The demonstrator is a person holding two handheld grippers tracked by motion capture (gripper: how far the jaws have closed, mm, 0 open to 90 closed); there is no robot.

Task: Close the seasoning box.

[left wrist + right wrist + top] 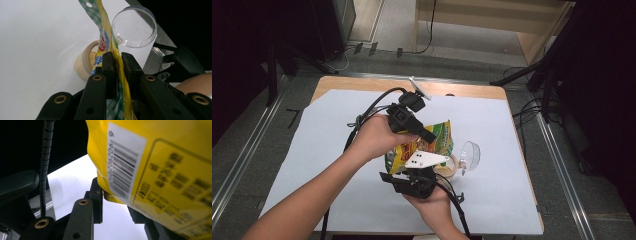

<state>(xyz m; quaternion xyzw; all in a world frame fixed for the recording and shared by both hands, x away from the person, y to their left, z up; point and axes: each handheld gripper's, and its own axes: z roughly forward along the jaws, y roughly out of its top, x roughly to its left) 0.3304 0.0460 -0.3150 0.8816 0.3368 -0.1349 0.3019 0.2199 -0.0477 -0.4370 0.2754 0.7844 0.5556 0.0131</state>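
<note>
Yellow snack bag point(428, 142) is pinched by both grippers: left gripper point(117, 66) clamps top edge, right gripper point(117, 202) grips bottom w/ barcode; bag mouth tilts over powder cup point(86, 62), clear lid point(135, 27) just beyond.

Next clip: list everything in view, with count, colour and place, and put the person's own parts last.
snack bag: one, yellow with green check, held above the table's middle between both grippers
clear cup: one, transparent, lying on its side right of the bag
small tub: one, beige, holding pale powder, beside the cup
paper sheet: one, white, covering the tabletop
table: one, light wood edge
left hand-held gripper: one, black, shut on the bag's edge
right hand-held gripper: one, black, shut on the bag's bottom corner
forearms: two, entering from the bottom
</note>
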